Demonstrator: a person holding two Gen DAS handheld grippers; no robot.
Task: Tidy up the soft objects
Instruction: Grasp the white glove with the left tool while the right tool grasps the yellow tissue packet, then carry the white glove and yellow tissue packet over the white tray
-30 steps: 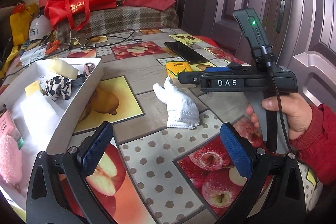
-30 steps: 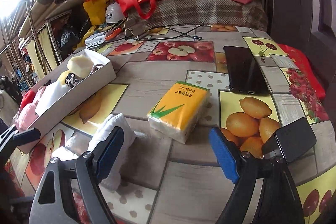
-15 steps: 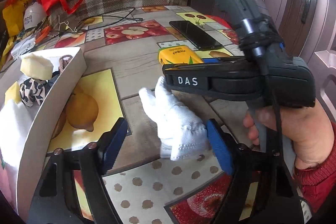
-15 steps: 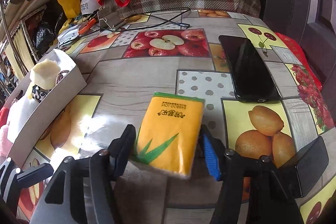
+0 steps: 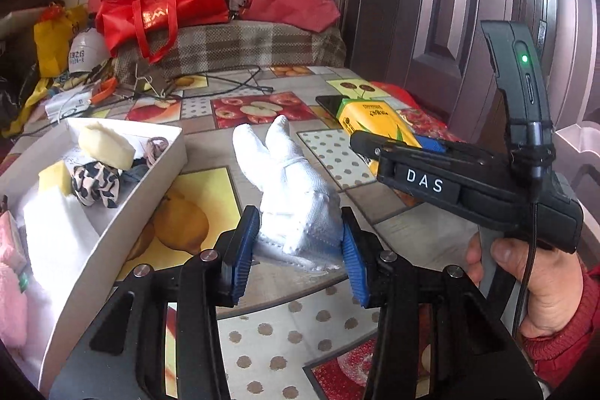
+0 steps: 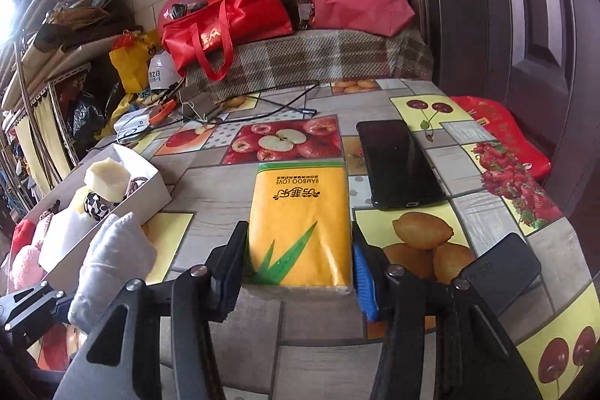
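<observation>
My left gripper (image 5: pixel 298 255) is shut on the cuff of a white glove (image 5: pixel 292 190), held off the table with its fingers pointing away. My right gripper (image 6: pixel 300 263) is shut on a yellow tissue pack (image 6: pixel 300 223), held level above the table. The glove also shows at the left of the right wrist view (image 6: pixel 112 261), and the tissue pack in the left wrist view (image 5: pixel 375 122). A white box (image 5: pixel 123 212) to the left holds sponges, a patterned scrunchie and pink fluffy items.
A black phone (image 6: pixel 397 164) lies on the fruit-print tablecloth (image 6: pixel 210 186) right of the tissue pack. Cables, tools and a stand sit at the far table edge (image 6: pixel 195 107). Red bags (image 6: pixel 225 21) rest on a plaid surface behind. A dark door stands at right.
Both grippers closed: the left on the glove, the right on the tissue pack. Both objects have been lifted off the table.
</observation>
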